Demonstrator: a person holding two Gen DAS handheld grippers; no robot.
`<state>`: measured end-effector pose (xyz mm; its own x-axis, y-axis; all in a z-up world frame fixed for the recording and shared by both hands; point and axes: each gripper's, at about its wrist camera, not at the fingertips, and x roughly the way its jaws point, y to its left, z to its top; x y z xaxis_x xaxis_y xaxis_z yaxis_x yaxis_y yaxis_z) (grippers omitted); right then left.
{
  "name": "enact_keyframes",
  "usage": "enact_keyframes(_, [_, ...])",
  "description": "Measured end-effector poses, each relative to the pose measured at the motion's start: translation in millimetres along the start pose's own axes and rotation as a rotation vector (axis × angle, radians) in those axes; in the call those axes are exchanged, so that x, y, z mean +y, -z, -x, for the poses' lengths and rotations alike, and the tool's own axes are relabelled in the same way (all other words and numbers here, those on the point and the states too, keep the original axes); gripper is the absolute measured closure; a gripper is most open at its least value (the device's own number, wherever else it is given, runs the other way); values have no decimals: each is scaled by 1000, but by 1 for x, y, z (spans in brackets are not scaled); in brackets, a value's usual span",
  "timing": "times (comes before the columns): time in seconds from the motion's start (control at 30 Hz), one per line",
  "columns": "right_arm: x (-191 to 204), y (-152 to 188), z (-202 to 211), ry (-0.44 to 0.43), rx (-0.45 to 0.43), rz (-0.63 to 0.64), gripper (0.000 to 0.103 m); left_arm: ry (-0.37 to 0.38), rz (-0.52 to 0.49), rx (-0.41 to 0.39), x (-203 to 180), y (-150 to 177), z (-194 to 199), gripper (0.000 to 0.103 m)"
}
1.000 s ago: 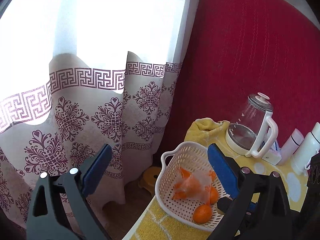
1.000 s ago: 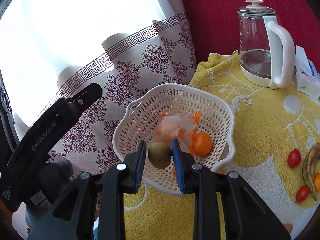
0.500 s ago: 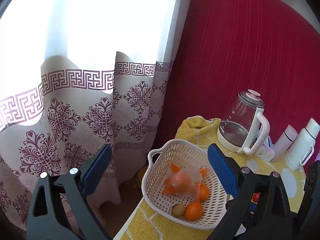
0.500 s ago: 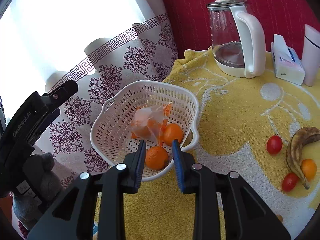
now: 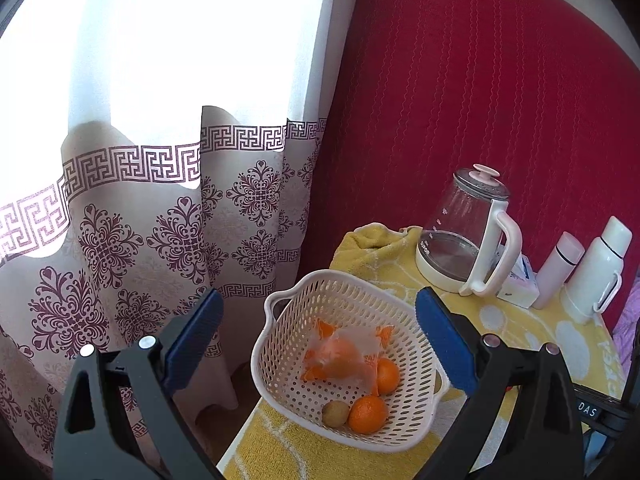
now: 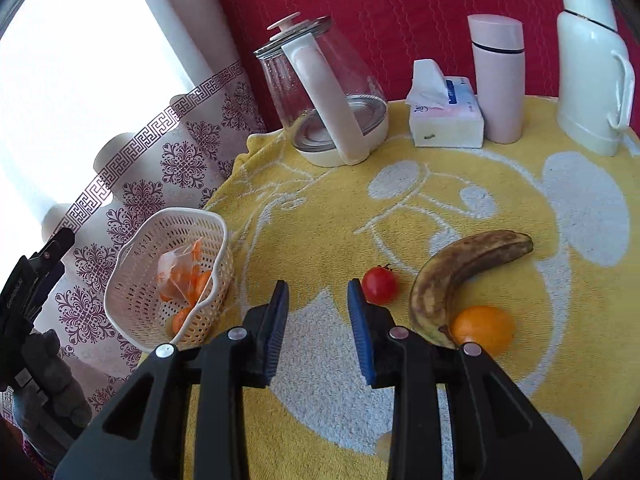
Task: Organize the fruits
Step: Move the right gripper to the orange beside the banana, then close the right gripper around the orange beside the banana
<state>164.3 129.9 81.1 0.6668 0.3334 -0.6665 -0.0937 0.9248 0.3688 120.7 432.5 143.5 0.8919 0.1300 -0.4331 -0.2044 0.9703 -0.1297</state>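
A white perforated basket [image 5: 286, 344] stands at the table's left edge. It holds a kiwi [image 5: 335, 414], two oranges [image 5: 368, 414] and a plastic bag of orange pieces [image 5: 340, 356]. My left gripper [image 5: 316, 320] hangs wide open above the basket's near side, holding nothing. In the right wrist view the basket [image 6: 132, 292] sits far left. My right gripper [image 6: 318, 308] is open and empty over the yellow towel [image 6: 320, 220]. Just right of its right finger lies a cherry tomato [image 6: 380, 285], then a browned banana [image 6: 460, 276] and an orange [image 6: 482, 328].
At the back of the table stand a glass kettle [image 6: 324, 92], a tissue box [image 6: 444, 116], a pink flask [image 6: 498, 76] and a white thermos [image 6: 592, 68]. A patterned curtain [image 5: 140, 220] hangs left of the table, past its edge. A red wall [image 5: 480, 100] is behind.
My right gripper let the kiwi go into the basket, drew back and swung right toward the tomato and banana. The left gripper stayed open and shifted only slightly.
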Motion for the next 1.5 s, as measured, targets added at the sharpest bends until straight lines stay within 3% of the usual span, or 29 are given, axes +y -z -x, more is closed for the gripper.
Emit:
enact_keyframes(0.3, [-60,4,11,163,-19,-95,68,19,-67,4,-24,8,0,5])
enact_keyframes(0.43, [-75,9,6,197,-1,-128,68,29,-94,4,-34,11,2,5])
enact_keyframes(1.13, [-85,18,-14,142,50,-187,55,53,-187,11,-64,24,3,5])
enact_keyframes(1.5, [-84,21,-9,158,33,-159,58,77,-258,17,-88,35,5,5])
